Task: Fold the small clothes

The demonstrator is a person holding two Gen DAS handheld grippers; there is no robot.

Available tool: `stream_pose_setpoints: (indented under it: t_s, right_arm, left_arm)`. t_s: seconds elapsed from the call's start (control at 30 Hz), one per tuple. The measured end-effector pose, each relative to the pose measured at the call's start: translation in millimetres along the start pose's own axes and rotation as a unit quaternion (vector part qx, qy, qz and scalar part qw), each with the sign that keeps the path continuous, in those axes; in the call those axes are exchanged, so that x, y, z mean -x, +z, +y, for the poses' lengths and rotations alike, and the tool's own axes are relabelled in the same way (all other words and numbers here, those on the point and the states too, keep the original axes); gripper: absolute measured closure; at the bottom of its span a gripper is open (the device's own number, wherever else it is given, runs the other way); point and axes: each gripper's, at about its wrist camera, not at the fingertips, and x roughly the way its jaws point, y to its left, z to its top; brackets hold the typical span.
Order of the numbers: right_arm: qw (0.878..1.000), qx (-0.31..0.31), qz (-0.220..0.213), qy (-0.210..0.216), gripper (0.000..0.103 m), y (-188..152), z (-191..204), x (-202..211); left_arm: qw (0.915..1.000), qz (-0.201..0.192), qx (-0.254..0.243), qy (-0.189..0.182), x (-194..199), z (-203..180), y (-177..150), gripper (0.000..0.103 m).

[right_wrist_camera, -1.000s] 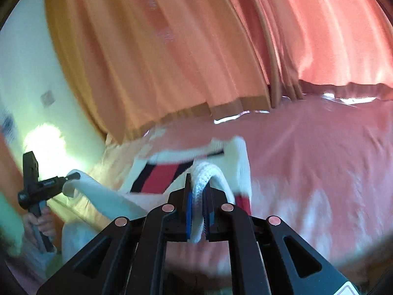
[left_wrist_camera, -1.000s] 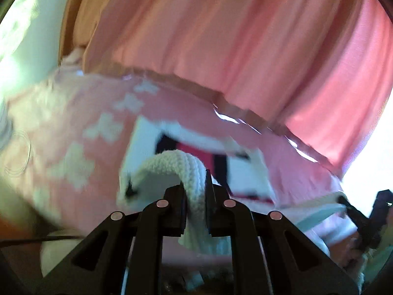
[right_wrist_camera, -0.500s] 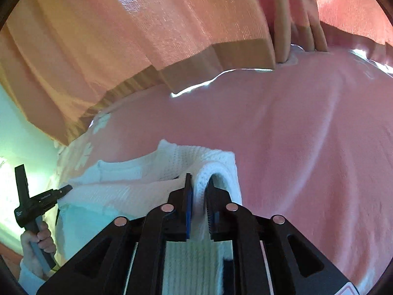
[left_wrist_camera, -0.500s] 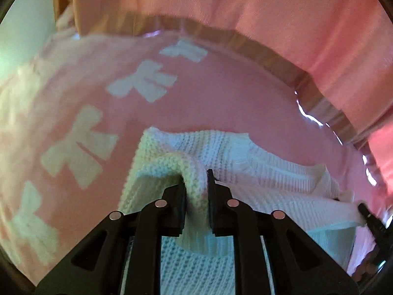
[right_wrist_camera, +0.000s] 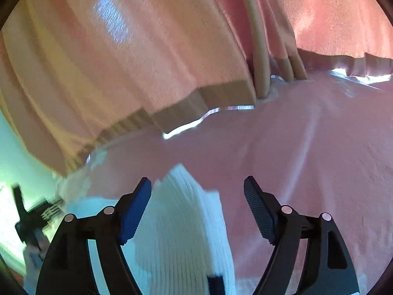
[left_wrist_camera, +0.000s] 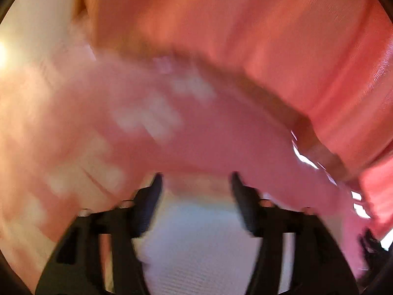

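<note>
Both grippers have let go: the left gripper (left_wrist_camera: 196, 179) and right gripper (right_wrist_camera: 197, 184) are opening, jaws wide apart, while the white knit sweater (right_wrist_camera: 181, 221) is lying on the pink bedspread (right_wrist_camera: 307, 159) just beneath both.

A home bedroom: a pink bedspread (right_wrist_camera: 307, 152) lies under the tool, with long curtains (right_wrist_camera: 137, 56) hanging just beyond it.

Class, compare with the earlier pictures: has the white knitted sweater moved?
Yes. The white knitted sweater has come down from in front of the orange curtain onto the pink bedspread.
</note>
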Motion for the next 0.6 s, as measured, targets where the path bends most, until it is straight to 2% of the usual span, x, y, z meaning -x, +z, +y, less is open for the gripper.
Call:
stream_pose_setpoints:
  t_s: [0.03, 0.1, 0.17, 0.23, 0.33, 0.47, 0.5, 0.53, 0.57, 0.6]
  right_arm:
    - [1.000, 0.013, 0.014, 0.000, 0.027, -5.9, 1.3, 2.1]
    - [0.999, 0.030, 0.037, -0.004, 0.027, -20.8, 5.4, 7.7]
    - [0.997, 0.040, 0.062, -0.001, 0.027, -39.9, 8.6, 15.5]
    - [0.995, 0.050, 0.082, -0.004, 0.027, -59.1, 10.9, 27.0]
    - [0.994, 0.061, 0.090, -0.012, 0.027, -81.1, 11.1, 42.5]
    - [0.992, 0.036, 0.122, -0.011, 0.029, -110.1, -0.6, 49.3]
    - [0.992, 0.033, 0.126, -0.007, 0.031, -115.1, -0.6, 49.8]
    - [0.991, 0.031, 0.131, 0.000, 0.038, -120.9, -0.2, 50.0]
    - [0.990, 0.030, 0.137, 0.005, 0.050, -126.5, 0.9, 49.8]
    - [0.989, 0.030, 0.142, 0.008, 0.062, -132.7, 2.9, 49.2]
  left_arm:
    - [0.9990, -0.035, -0.019, 0.022, 12.9, 1.1, 2.1, 0.022]
    - [0.9975, -0.045, -0.046, 0.029, 25.3, 5.0, 0.7, 0.019]
    - [0.9984, -0.015, -0.054, 0.009, 29.0, 12.4, -9.1, 0.019]
    - [0.9982, 0.040, -0.043, -0.015, 29.9, 27.1, -30.5, 0.019]
    - [0.9912, 0.121, -0.017, -0.050, 27.3, 46.5, -65.5, 0.019]
    - [0.9853, 0.165, -0.016, -0.044, 29.4, 68.9, -105.7, 0.022]
    - [0.9836, 0.173, -0.009, -0.049, 29.9, 73.4, -111.6, 0.027]
    - [0.9812, 0.183, 0.002, -0.062, 30.4, 79.5, -117.6, 0.031]
    - [0.9793, 0.188, 0.013, -0.073, 31.3, 83.8, -120.7, 0.035]
    - [0.9793, 0.187, 0.018, -0.075, 32.9, 86.2, -122.9, 0.046]
